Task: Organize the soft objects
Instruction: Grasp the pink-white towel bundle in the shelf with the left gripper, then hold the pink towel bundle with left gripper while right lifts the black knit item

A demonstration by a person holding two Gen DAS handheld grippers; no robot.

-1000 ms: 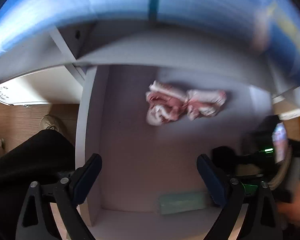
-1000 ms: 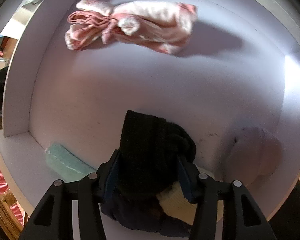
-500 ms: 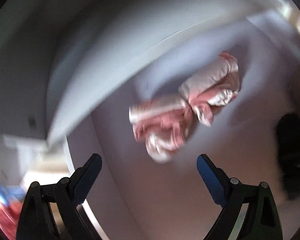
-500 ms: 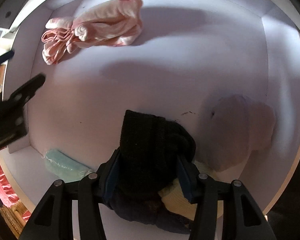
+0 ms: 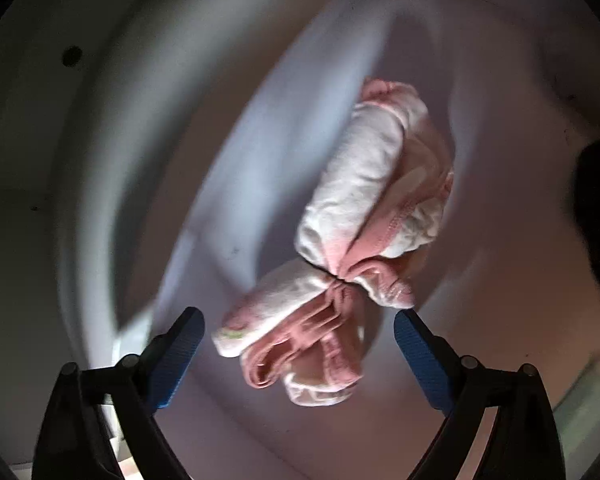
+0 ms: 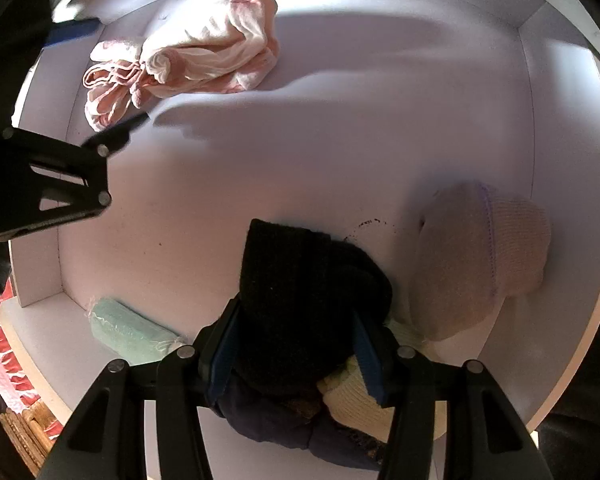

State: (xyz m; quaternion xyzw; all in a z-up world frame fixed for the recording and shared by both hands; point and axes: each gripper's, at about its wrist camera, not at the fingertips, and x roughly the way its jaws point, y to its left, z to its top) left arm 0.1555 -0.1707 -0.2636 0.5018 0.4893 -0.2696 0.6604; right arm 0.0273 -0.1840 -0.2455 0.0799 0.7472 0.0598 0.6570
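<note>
A pink and white bundle of soft cloth (image 5: 372, 184) lies on the floor of a white shelf compartment (image 6: 340, 140), near its back left corner. My left gripper (image 5: 298, 318) points down over the bundle's near end. Its jaws are wide and closing, with the bundle between the blue pads (image 5: 176, 356) but not pressed. In the right wrist view the same bundle (image 6: 204, 60) sits far left, with the left gripper (image 6: 96, 80) beside it. My right gripper (image 6: 298, 316) is shut on a black knitted piece (image 6: 300, 276) at the compartment's front.
A pale pink knitted hat (image 6: 480, 256) lies at the right. A folded mint cloth (image 6: 128, 328) rests at the front left. Cream (image 6: 356, 396) and navy (image 6: 268, 420) soft items sit under the right gripper. Red fabric (image 6: 8, 360) and a wicker basket (image 6: 20, 432) lie outside, lower left.
My left gripper has rolled and come down into the compartment until its jaws straddle the pink bundle. The right gripper has shifted slightly, still holding the black knit.
</note>
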